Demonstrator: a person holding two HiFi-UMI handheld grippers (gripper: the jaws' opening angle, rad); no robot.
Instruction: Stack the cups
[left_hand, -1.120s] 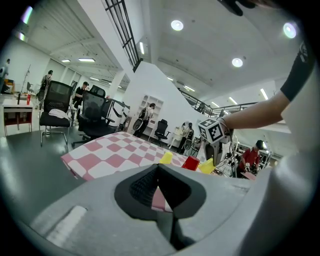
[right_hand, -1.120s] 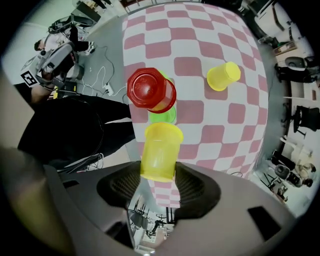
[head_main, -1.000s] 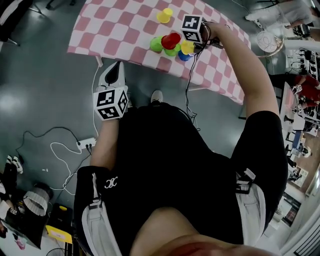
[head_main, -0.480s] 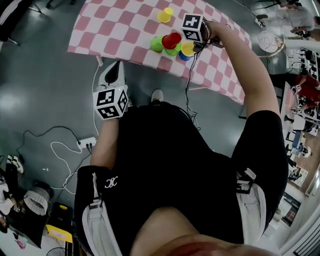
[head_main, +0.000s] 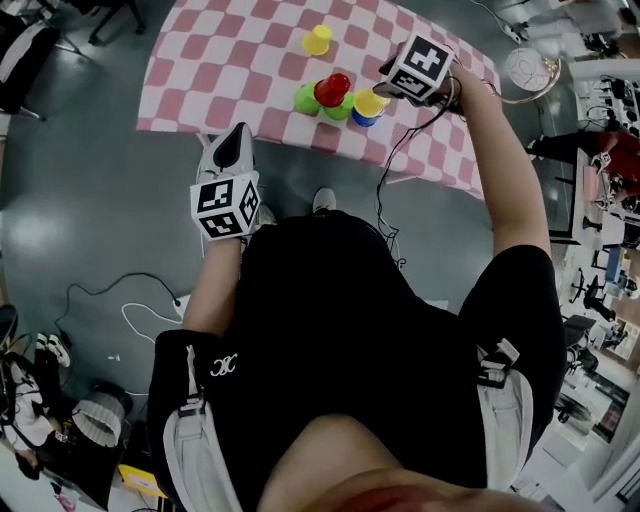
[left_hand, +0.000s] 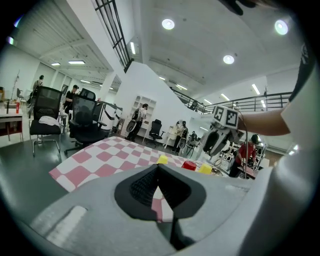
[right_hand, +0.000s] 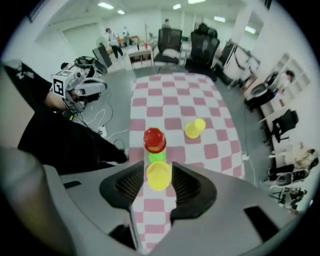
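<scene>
On the pink-checked table (head_main: 220, 60) a red cup (head_main: 332, 89) sits upside down on two green cups (head_main: 305, 99). Beside them a yellow cup (head_main: 368, 102) stands on a blue cup (head_main: 365, 119). My right gripper (head_main: 393, 80) hangs above and to the right of that pair, pointing down. Its jaws are open and have just been closing a little, gripping nothing. In the right gripper view the yellow cup (right_hand: 159, 175) shows below the gap of the right gripper (right_hand: 159, 167). A second yellow cup (head_main: 317, 40) lies farther back. My left gripper (head_main: 232, 150) is shut and empty, off the table's near edge.
Cables and a power strip (head_main: 150, 310) lie on the grey floor by the person's feet. Office chairs (right_hand: 170, 42) and desks stand beyond the table's far end, with people (left_hand: 75, 95) at them.
My right gripper has lifted and swung to the right, away from the yellow cup, which stays on the blue cup. The left gripper has barely shifted.
</scene>
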